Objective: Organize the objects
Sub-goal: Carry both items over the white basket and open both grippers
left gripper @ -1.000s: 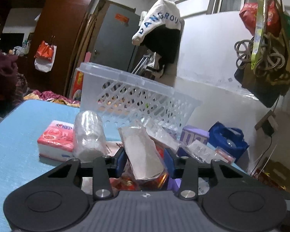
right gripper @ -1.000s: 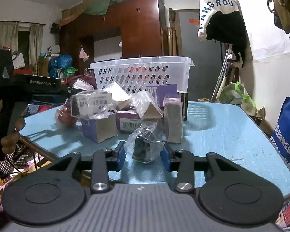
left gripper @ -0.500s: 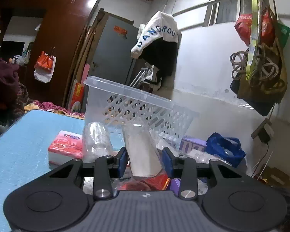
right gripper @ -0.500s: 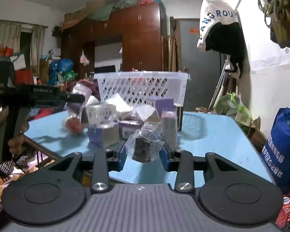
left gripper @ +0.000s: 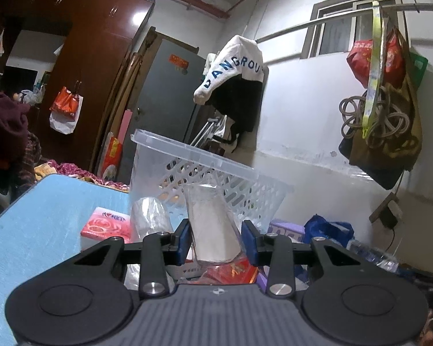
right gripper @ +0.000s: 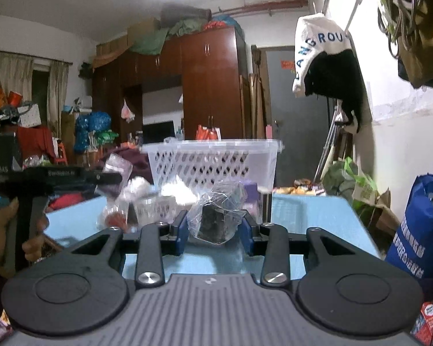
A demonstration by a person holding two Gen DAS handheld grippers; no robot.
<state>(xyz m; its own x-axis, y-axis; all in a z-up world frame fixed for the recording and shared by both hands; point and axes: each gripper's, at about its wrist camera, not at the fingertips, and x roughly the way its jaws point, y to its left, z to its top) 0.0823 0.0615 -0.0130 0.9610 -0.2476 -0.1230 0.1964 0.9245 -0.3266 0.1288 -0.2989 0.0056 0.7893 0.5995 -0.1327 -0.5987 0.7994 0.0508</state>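
Note:
My left gripper (left gripper: pixel 216 238) is shut on a clear-wrapped white packet (left gripper: pixel 212 225) and holds it above the pile, in front of the white lattice basket (left gripper: pixel 205 173). My right gripper (right gripper: pixel 215 235) is shut on a clear-wrapped dark object (right gripper: pixel 216 219) and holds it above the blue table (right gripper: pixel 309 216). The basket (right gripper: pixel 213 161) stands at the table's far end. The left gripper (right gripper: pixel 80 177) shows at the left of the right wrist view with its packet (right gripper: pixel 115 167).
A pile of wrapped items (right gripper: pixel 147 201) and purple boxes (left gripper: pixel 285 230) lies before the basket. A pink tissue pack (left gripper: pixel 106 225) and a wrapped roll (left gripper: pixel 150 219) sit on the table. A blue bag (right gripper: pixel 421 230) stands right of the table.
Both grippers have risen with their loads. The pile and the basket have sunk lower in both views. The left gripper has tilted upward and drawn nearer the basket.

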